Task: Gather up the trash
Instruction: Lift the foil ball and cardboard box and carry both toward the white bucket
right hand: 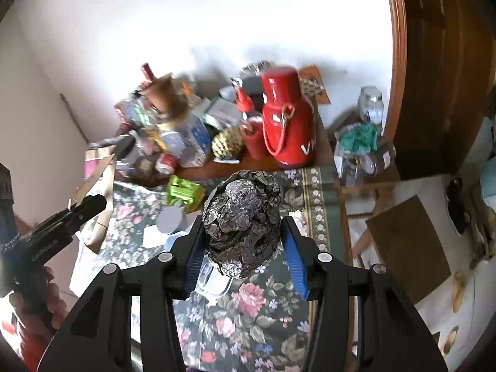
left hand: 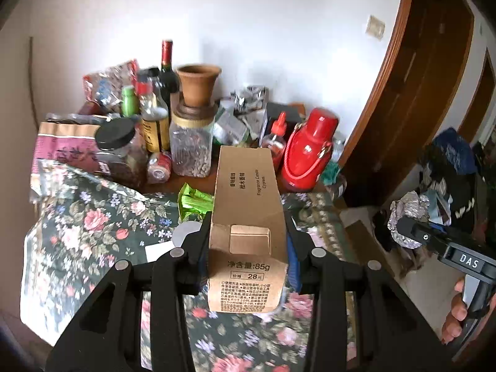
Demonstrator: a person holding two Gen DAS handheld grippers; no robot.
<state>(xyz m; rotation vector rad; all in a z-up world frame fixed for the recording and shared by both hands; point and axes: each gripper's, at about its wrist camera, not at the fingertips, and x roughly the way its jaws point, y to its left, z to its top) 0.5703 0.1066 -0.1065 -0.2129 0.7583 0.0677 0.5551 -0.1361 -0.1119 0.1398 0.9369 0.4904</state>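
Observation:
My left gripper (left hand: 248, 241) is shut on a brown cardboard candle box (left hand: 248, 204) and holds it above the floral tablecloth (left hand: 93, 232). My right gripper (right hand: 241, 241) is shut on a crumpled ball of aluminium foil (right hand: 243, 214), held above the same cloth (right hand: 248, 303). The foil ball and right gripper also show at the right of the left wrist view (left hand: 406, 217). The left gripper with the box shows at the left of the right wrist view (right hand: 90, 207). A green crumpled wrapper (left hand: 193, 201) lies on the cloth; it also shows in the right wrist view (right hand: 183, 190).
The back of the table is crowded: a red thermos jug (left hand: 307, 152), a wine bottle (left hand: 167, 71), jars (left hand: 190, 145), a clay pot (left hand: 198, 83), bags (left hand: 68, 142). A grey disc (right hand: 169, 218) and white paper (right hand: 155, 235) lie on the cloth. A wooden door (left hand: 418, 93) stands right.

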